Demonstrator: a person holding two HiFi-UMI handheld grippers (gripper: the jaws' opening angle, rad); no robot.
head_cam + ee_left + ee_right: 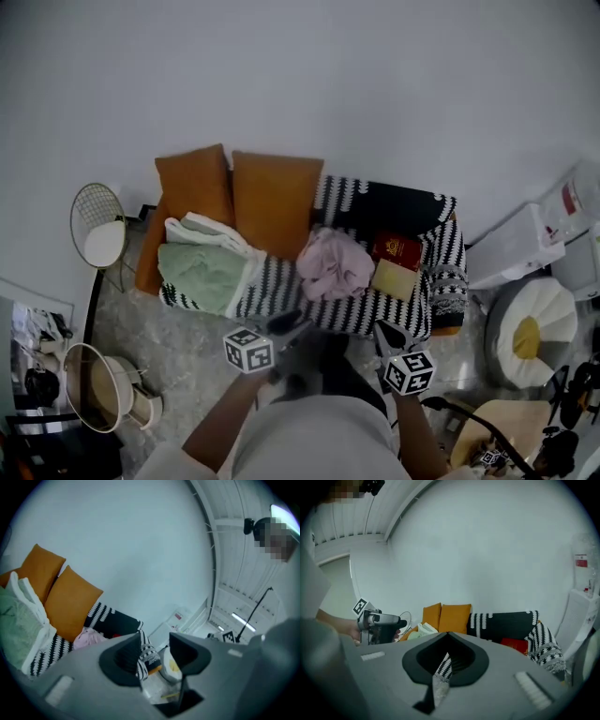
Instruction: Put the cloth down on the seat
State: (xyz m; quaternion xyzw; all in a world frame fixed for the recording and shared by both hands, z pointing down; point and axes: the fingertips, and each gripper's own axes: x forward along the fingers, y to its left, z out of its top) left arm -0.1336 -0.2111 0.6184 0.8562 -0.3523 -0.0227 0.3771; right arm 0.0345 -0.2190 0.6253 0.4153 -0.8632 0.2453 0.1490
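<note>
Left gripper: jaws stand apart, with nothing between them. Right gripper: jaw tips meet, nothing held. Both are on the near side of the seat, clear of it.

The pink cloth lies crumpled mid-seat on the black-and-white patterned cover. A red box is just to its right and a green-and-white cloth to its left. Two orange cushions stand at the far left.

The gold print on the box is too small to read. The red-marked label on the white unit at right is also unreadable.
</note>
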